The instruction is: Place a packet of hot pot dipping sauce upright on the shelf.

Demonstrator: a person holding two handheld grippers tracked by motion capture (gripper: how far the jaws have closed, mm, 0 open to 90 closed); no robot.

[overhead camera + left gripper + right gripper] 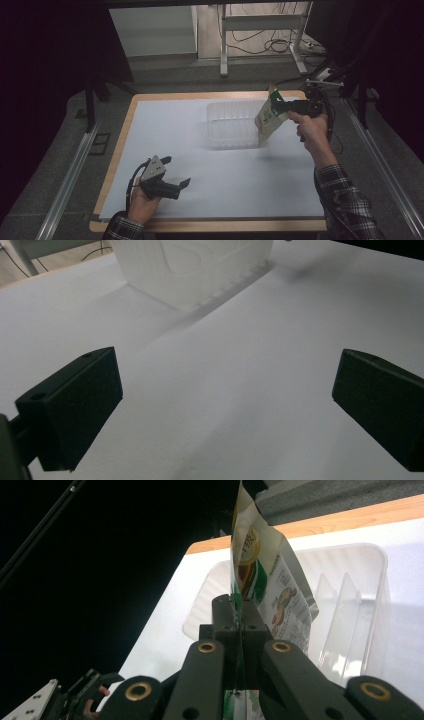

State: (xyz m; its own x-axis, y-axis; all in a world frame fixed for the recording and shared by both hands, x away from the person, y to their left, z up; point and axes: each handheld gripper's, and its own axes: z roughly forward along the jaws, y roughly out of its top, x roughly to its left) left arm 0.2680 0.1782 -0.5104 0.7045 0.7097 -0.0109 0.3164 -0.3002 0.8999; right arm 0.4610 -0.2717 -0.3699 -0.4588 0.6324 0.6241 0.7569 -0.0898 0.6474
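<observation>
Table point(150, 150) w/ white sheet on top, wood edge showing at the far and near sides. Clear plastic tray point(232, 125) sits far-centre on the sheet, ribbed walls, upright dividers inside per the right gripper view point(345, 605).

Snack pouch point(268, 118), white/green w/ printed food pics, hangs in the air at the tray's right end, tilted, bottom corner low over the tray's right rim; can't tell if it touches. In the right gripper view the pouch point(260, 575) rises above the jaws, tray behind it.

Right gripper point(283, 106) at far right, held level, pointing left; jaws pinched tight on the pouch's edge, film sandwiched btwn the pads.

Left gripper point(176, 172) near-left, low over the sheet, jaws spread wide, nothing btwn them; well apart from pouch and tray.
</observation>
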